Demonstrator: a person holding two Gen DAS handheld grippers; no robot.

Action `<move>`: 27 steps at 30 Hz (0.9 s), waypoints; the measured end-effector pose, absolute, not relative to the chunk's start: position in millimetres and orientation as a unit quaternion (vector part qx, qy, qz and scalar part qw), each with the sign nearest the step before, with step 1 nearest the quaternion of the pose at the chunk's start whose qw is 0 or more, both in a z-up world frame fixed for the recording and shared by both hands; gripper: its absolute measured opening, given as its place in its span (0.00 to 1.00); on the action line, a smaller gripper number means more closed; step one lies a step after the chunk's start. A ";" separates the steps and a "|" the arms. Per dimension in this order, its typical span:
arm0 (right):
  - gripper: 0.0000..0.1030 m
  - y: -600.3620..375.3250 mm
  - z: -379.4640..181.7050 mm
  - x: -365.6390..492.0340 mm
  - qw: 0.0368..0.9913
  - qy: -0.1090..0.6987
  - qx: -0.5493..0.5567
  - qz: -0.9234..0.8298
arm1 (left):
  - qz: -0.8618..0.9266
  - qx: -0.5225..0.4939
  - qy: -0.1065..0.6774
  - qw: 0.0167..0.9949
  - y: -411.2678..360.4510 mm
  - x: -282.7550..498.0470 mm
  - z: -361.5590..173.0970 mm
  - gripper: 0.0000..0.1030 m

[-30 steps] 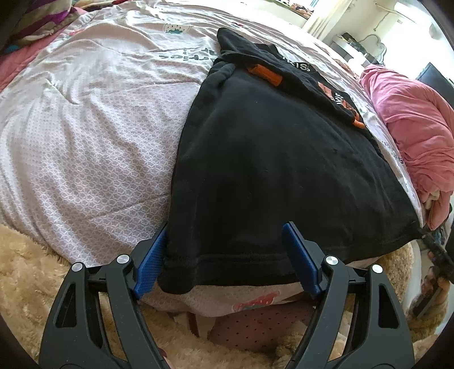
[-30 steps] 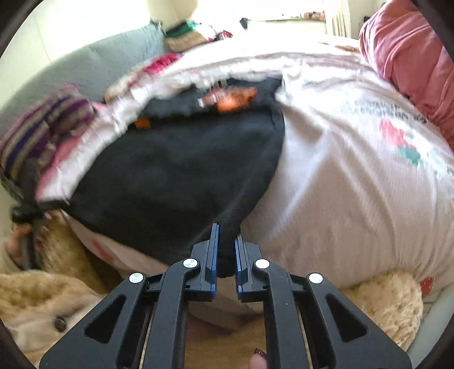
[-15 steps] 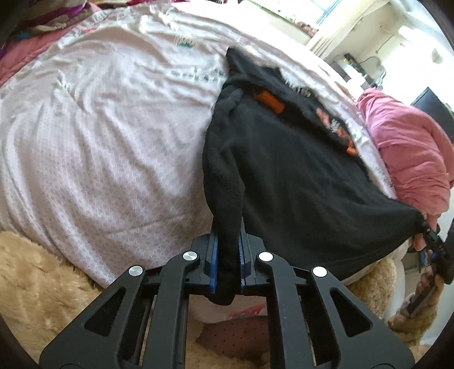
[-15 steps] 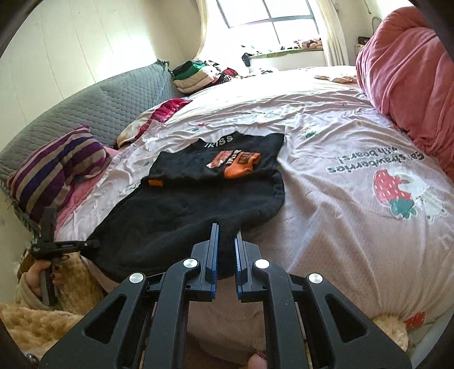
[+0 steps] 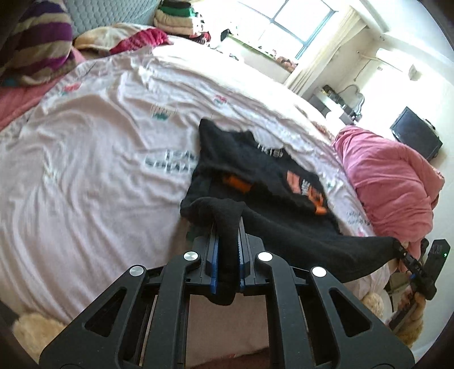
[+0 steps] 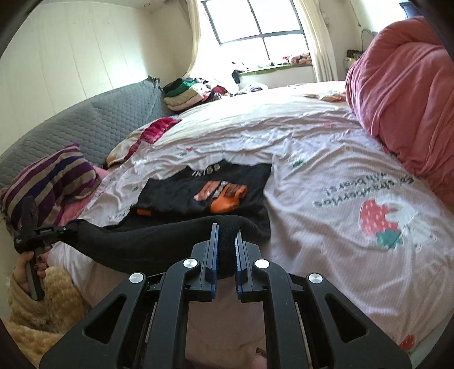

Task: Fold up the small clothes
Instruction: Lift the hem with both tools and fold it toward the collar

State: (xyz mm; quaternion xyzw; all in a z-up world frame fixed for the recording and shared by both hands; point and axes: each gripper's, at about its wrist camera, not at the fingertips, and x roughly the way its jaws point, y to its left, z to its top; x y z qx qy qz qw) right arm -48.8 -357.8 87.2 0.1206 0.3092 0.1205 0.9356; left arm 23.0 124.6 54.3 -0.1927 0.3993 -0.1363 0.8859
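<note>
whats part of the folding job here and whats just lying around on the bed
In the job:
black shirt
left gripper, shut on its hem
right gripper, shut on its hem
bedsheet it lies on

Lying about:
striped pillow
pink duvet
stacked clothes

Daylight reaches you through the window (image 6: 256, 21), which is blown out to white in both views, as is the wall around it. The pale bedsheet (image 5: 85, 176) glares near the top and smears with motion blur in the left view. Fisheye bending curves every edge; corners fall to black vignette.
</note>
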 end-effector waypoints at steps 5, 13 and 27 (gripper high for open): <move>0.08 -358.7 94.9 -29.2 0.941 0.301 0.107 0.110 | -0.139 -0.183 0.386 0.894 120.2 39.1 71.0 0.04; 0.08 -358.3 103.0 3.6 0.946 0.292 0.101 0.095 | -0.135 -0.174 0.377 0.900 117.0 66.1 82.0 0.04; 0.08 -356.0 104.9 58.7 0.949 0.293 0.091 0.074 | -0.120 -0.155 0.373 0.907 109.3 115.1 88.9 0.04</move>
